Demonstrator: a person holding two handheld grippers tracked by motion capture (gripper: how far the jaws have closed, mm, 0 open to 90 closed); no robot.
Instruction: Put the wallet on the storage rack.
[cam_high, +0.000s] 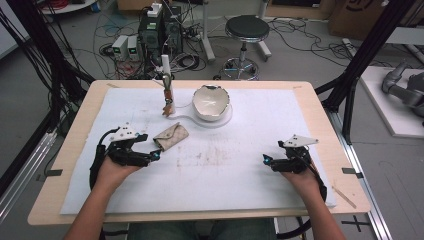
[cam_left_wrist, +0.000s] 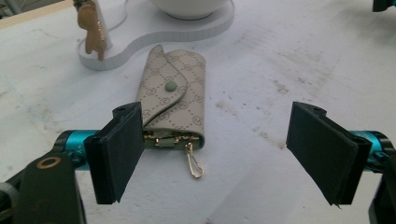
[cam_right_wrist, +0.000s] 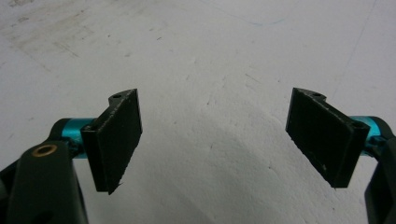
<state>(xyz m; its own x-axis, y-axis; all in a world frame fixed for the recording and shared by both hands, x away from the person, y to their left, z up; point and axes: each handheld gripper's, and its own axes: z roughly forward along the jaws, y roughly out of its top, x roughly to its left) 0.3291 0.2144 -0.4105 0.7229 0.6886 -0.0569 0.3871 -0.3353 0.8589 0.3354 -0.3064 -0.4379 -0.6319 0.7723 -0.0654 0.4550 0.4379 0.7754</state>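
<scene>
A beige patterned key pouch (cam_high: 171, 136) lies flat on the white mat, flap snapped shut, with a gold clip (cam_left_wrist: 194, 163) sticking out of its near end. My left gripper (cam_high: 154, 156) rests just in front of it, open. In the left gripper view the pouch (cam_left_wrist: 175, 95) lies ahead of the wide gap of that gripper (cam_left_wrist: 219, 149), its near left corner behind one black pad (cam_left_wrist: 121, 149); no pad presses on it. My right gripper (cam_high: 266, 160) sits low at the right of the mat, and its jaws (cam_right_wrist: 217, 140) stand open over bare mat.
A white bowl (cam_high: 211, 101) stands on a curved white base (cam_left_wrist: 140, 44) at the back of the mat. A brown charm (cam_high: 168, 97) hangs from a post on that base. Beyond the table's far edge are a stool (cam_high: 246, 30), computer boxes and cables.
</scene>
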